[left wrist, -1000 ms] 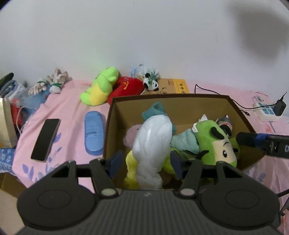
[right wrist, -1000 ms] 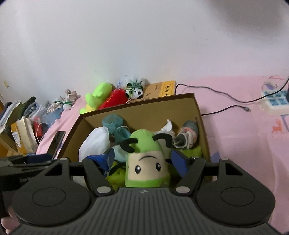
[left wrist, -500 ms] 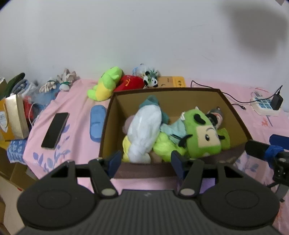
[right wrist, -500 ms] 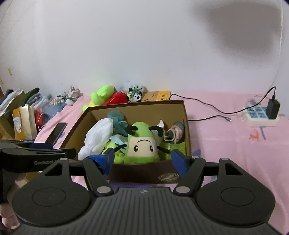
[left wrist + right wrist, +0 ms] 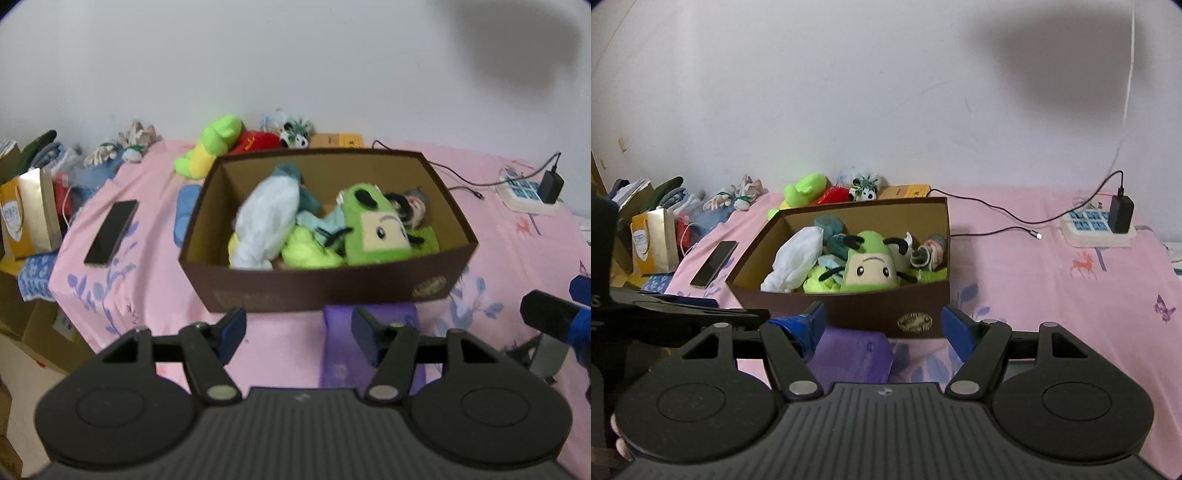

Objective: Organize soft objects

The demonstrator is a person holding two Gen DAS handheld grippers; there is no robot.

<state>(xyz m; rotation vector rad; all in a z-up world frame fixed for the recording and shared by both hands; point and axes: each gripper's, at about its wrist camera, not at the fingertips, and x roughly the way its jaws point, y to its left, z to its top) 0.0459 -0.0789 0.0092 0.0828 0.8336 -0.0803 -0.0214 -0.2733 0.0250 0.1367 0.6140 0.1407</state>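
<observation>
A brown cardboard box [image 5: 317,291] [image 5: 871,310] stands on the pink bed. Inside lie a green plush with a face [image 5: 376,229] [image 5: 870,266], a white soft bundle [image 5: 269,221] [image 5: 796,258], a yellow-green plush [image 5: 310,251] and a small grey doll [image 5: 415,206]. My left gripper [image 5: 298,328] hovers open in front of the box's near wall, nothing between its fingers. My right gripper [image 5: 883,317] is also open and empty, just short of the same wall. Against the wall behind the box rest a green-yellow plush [image 5: 210,147], a red plush [image 5: 256,140] and a small panda [image 5: 295,134].
A flat purple item [image 5: 369,354] [image 5: 849,354] lies on the bed in front of the box. Left of the box are a blue case [image 5: 184,214] and a phone [image 5: 110,232]. A gift bag [image 5: 33,210] stands off the bed's left edge. A power strip [image 5: 1097,229] with cables sits right.
Both grippers have drawn back from over the box, so its whole front wall and the purple item now show. The toys in the box lie as before.
</observation>
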